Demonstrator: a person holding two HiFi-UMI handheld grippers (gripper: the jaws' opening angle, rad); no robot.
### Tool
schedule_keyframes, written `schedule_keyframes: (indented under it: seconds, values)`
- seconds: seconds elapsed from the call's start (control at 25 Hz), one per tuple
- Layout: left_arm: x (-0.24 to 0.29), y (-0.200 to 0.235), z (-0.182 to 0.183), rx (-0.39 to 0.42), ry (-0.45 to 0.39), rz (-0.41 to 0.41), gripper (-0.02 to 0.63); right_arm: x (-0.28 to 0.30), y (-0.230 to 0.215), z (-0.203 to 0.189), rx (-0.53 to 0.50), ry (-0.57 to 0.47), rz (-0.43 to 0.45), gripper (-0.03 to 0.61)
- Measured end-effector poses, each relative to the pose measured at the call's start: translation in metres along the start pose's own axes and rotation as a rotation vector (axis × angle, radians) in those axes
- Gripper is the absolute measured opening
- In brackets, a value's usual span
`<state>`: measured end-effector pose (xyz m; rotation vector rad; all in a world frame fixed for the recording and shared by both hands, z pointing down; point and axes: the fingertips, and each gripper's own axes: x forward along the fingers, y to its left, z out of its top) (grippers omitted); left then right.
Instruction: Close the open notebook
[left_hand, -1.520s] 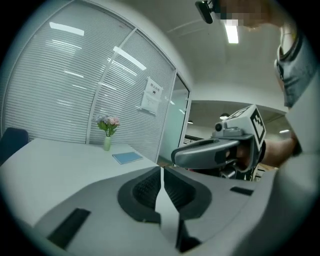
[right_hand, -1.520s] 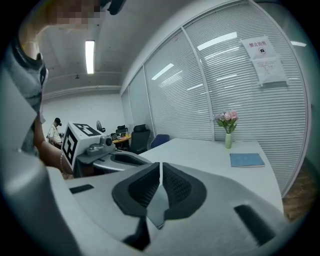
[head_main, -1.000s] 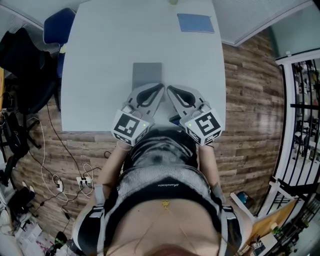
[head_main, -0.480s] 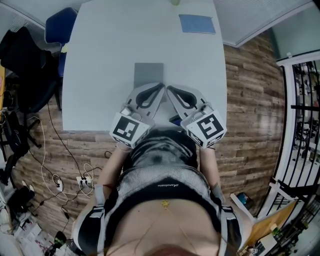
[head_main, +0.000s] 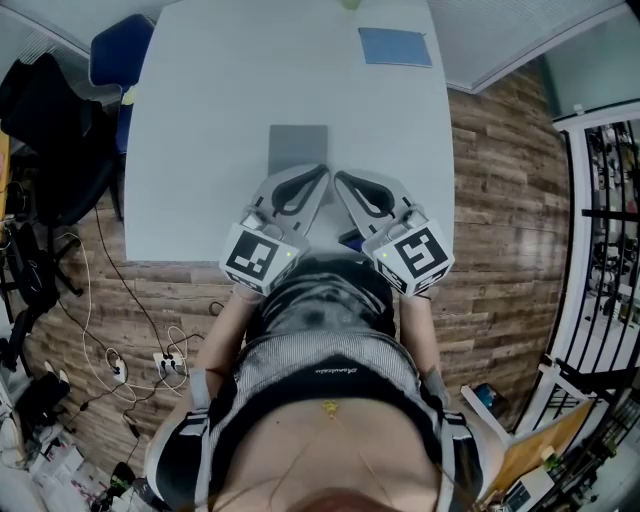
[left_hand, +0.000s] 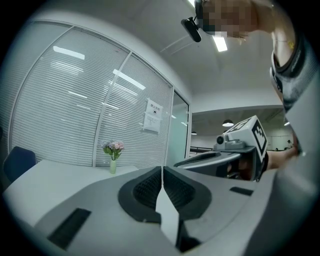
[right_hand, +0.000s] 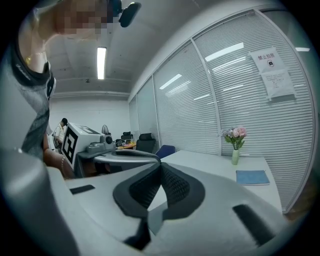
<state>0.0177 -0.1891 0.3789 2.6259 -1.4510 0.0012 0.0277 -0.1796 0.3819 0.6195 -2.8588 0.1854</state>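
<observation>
At near table edge: left gripper (head_main: 320, 172) and right gripper (head_main: 338, 176) lie side by side on the white table (head_main: 200, 150). Their tips angle together and almost touch, and their marker cubes overhang towards the person's torso.
Left gripper fingers: pressed together, nothing between them.
Right gripper fingers: closed pad to pad, holding nothing.
Grey notebook (head_main: 297, 148): flat on the table, just ahead of both tips, showing one plain grey face. The left gripper covers its near edge in the head view.
Open room: bare tabletop lies left, right and beyond the notebook. Both side edges of the table are well apart from it.
Change from a second ago: none observed. The grippers, their jaws and the notebook are all where they were.
In the way: only the grippers themselves, each crowding the other's tip.
Blue pad (head_main: 395, 46): far right corner, well apart from the notebook.
Flower vase (right_hand: 235, 156): at the far edge.
Blue chair (head_main: 115, 60): beyond the far left corner.
</observation>
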Motion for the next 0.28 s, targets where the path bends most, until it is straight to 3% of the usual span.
schedule_keyframes:
  seconds: [0.28]
  values:
    - [0.0014, 0.0007, -0.0024, -0.008, 0.012, 0.003, 0.015, -0.0008, -0.0028, -0.0026, 0.005, 0.015, -0.007, 0.002]
